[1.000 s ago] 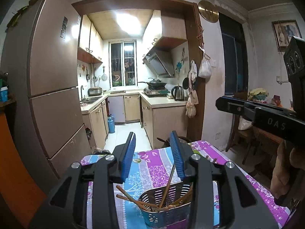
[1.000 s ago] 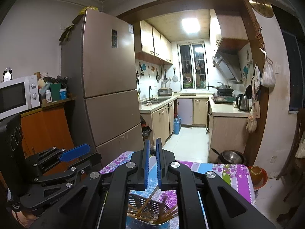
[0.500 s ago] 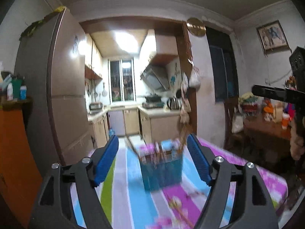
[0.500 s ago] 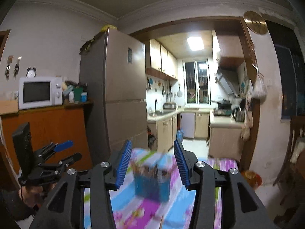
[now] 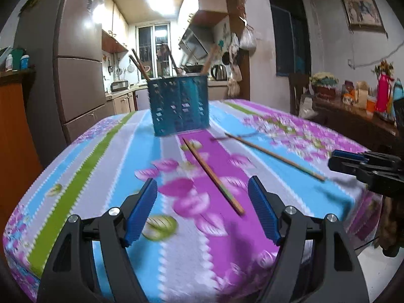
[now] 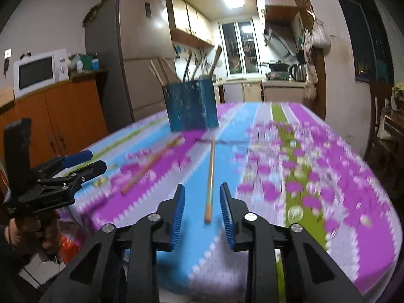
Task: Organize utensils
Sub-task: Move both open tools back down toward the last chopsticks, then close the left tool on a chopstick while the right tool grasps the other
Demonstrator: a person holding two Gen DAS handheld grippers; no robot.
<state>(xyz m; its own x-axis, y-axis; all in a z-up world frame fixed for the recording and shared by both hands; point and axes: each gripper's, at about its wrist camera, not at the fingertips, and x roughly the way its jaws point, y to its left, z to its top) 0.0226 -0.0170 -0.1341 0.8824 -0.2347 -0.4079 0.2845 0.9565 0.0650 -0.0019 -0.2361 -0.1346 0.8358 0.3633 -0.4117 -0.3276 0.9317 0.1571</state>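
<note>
A blue perforated utensil holder [image 5: 179,106] stands upright on the flowered tablecloth with several chopsticks in it; it also shows in the right wrist view [image 6: 192,106]. Two wooden chopsticks lie loose on the cloth in front of it: one [image 5: 213,175] lies ahead of my open, empty left gripper [image 5: 202,202], the other [image 5: 274,155] reaches toward the right gripper [image 5: 353,162]. In the right wrist view, my open right gripper [image 6: 202,205] has the near end of that chopstick [image 6: 210,176] between its fingertips, untouched. The left gripper [image 6: 80,161] is at the left.
The table [image 5: 106,151] fills the near view, its edges close below both grippers. A fridge [image 6: 131,63] and an orange cabinet with a microwave [image 6: 35,72] stand left. A sideboard with bottles [image 5: 363,101] and a chair [image 6: 381,116] stand right. The kitchen lies behind.
Both grippers have dropped from above the holder and pulled back low over the near table edge. The right gripper, shut a second ago, is open. The view is motion-blurred.
</note>
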